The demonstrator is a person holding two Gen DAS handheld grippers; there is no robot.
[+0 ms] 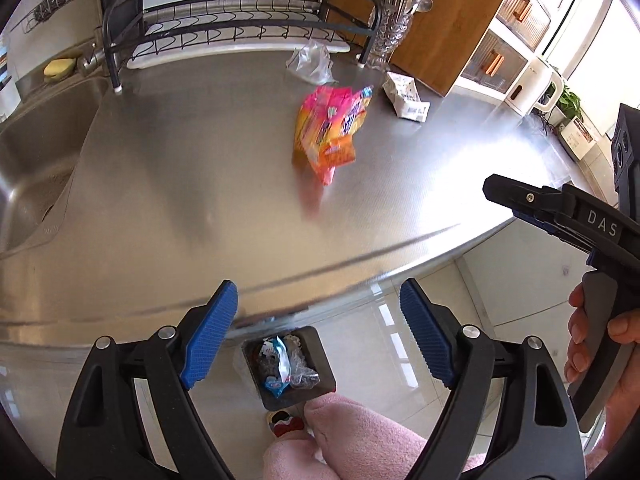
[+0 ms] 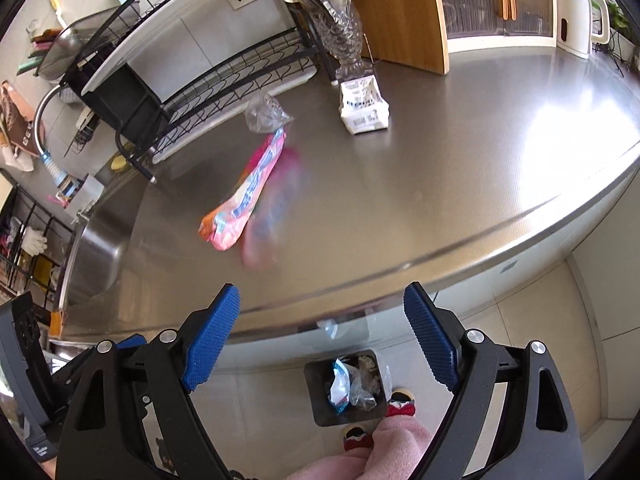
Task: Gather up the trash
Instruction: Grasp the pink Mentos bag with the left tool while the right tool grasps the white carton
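Your left gripper (image 1: 318, 334) has its jaws spread wide with nothing between the blue pads (image 1: 210, 340); through the gap you look down past the counter edge at the dark bin (image 1: 326, 376) on the floor. Your right gripper (image 2: 322, 338) is just as wide apart and just as empty, and it looks down on the same bin from the other side. In the left view your right hand (image 1: 600, 344) is wrapped around the handle of its tool at the frame's right edge.

The bin already holds crumpled clear plastic and a blue-and-white wrapper (image 2: 339, 386). 3 pieces of trash remain on the steel counter (image 1: 180, 168): the pink-and-orange snack bag (image 1: 330, 128) lies near the middle, well back from the edge; a clear plastic bag (image 1: 312, 62) sits behind it by the black dish rack (image 1: 224, 16); and a white carton (image 1: 406, 94) rests near the glass utensil holder (image 1: 390, 36) and the wooden board (image 1: 436, 12). The sink (image 1: 36, 168) is at the left.
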